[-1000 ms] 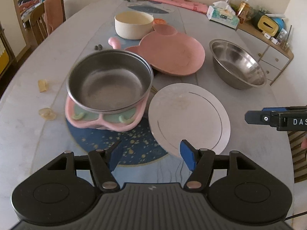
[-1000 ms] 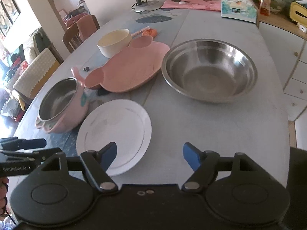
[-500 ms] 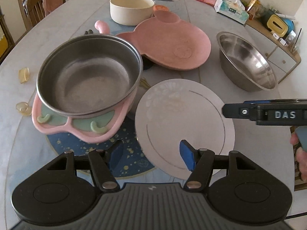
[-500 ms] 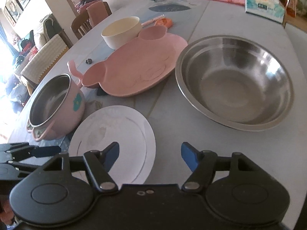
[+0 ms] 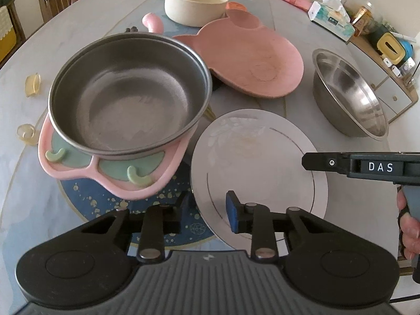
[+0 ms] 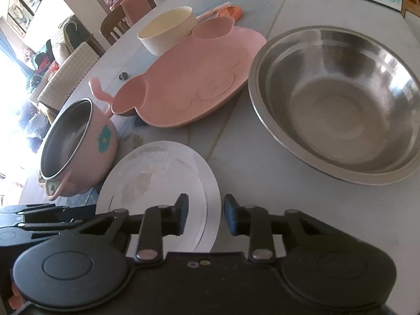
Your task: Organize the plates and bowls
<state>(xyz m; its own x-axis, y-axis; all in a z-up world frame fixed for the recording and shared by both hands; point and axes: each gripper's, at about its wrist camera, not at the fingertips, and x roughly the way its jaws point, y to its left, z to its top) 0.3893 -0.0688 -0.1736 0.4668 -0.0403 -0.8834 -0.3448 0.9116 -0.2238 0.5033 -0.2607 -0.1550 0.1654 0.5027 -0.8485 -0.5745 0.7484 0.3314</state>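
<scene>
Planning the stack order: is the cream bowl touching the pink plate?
Cannot tell. In the right wrist view the cream bowl sits right behind the pink plate's ear with no visible gap; the left wrist view shows only overlap.

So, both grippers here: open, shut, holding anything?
Left gripper: jaws closing around the near-left rim of the white plate; no firm grip visible.
Right gripper: jaws closing around the plate's near-right rim; no firm grip visible.
</scene>
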